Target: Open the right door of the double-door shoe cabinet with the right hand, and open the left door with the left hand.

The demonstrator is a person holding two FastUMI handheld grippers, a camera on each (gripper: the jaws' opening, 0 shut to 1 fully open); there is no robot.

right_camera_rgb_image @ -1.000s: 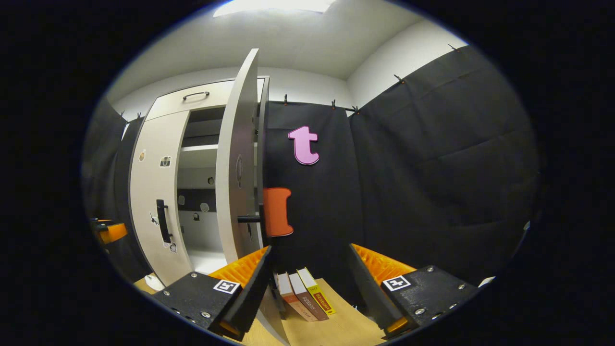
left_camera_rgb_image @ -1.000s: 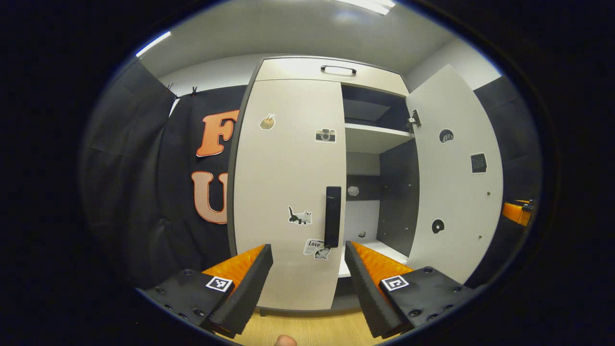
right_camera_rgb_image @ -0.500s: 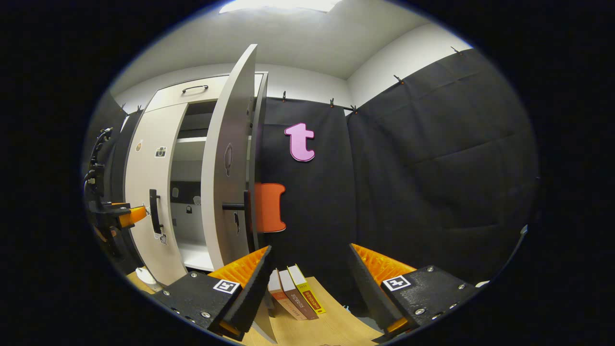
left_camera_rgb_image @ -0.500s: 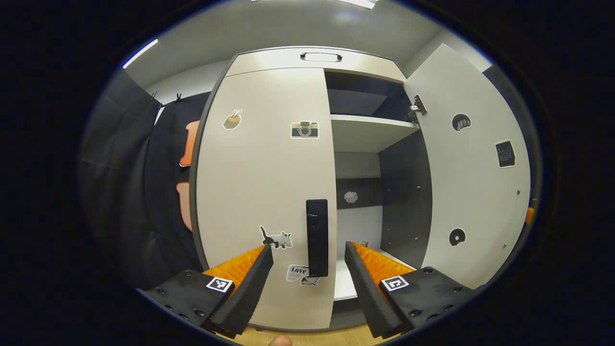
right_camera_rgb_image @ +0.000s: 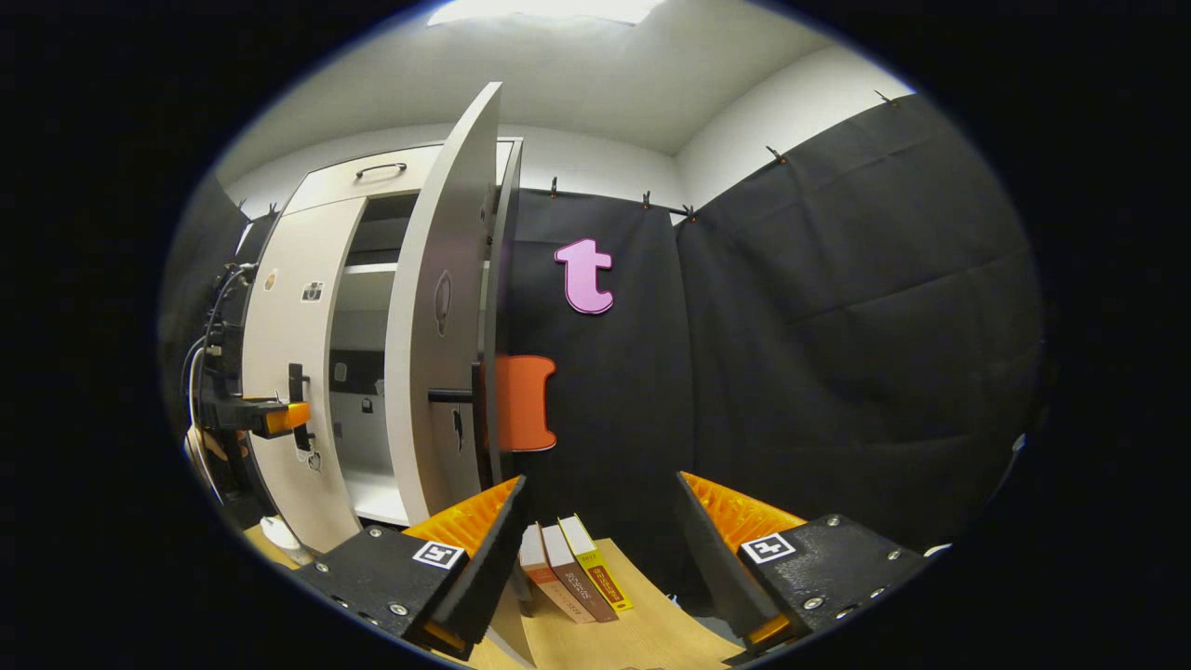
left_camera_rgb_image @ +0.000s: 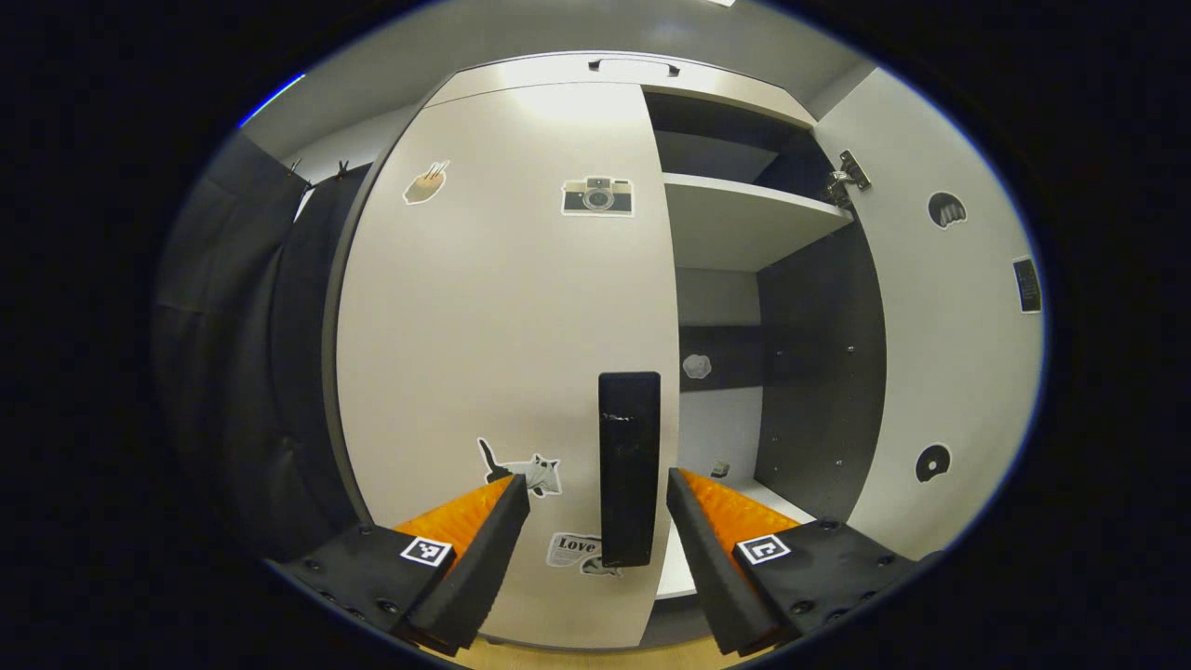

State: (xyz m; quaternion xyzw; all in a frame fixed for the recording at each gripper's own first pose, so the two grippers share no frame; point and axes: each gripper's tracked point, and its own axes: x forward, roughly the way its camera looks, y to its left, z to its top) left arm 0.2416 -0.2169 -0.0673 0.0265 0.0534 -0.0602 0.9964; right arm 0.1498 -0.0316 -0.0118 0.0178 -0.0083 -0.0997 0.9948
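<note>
**Left hand-held gripper closing in on the left door handle; right door already open**

Shoe cabinet (left_camera_rgb_image: pixel 595 70): stands against the booth wall. I note the right door (left_camera_rgb_image: pixel 940 335) is swung wide, exposing the upper shelf (left_camera_rgb_image: pixel 744 219) and the dark interior. In the right gripper view the same door shows nearly edge-on, its handle pointing out toward the cloth.

Left door (left_camera_rgb_image: pixel 502 316): shut, flush with the carcass, stickers on its face. Over the last second it has grown much larger in the left gripper view, so I have been carried in close to it.

Left door handle (left_camera_rgb_image: pixel 629 465): a dark vertical bar at the door's inner edge. A second ago it sat well ahead of the fingertips; it now reaches down between them, though neither finger touches it.

Left hand-held gripper (left_camera_rgb_image: pixel 595 502): released, jaws spread either side of the handle. From the right gripper view I see it just beside the handle.

Right hand-held gripper (right_camera_rgb_image: pixel 600 507): released, holding nothing, hanging clear of the right door and aimed at the cloth, with books (right_camera_rgb_image: pixel 572 577) lying on the counter (right_camera_rgb_image: pixel 651 637) below. It has barely shifted.

Judgement: first half done; next I would clench on the bar and pull on an arc about the left hinge
</note>
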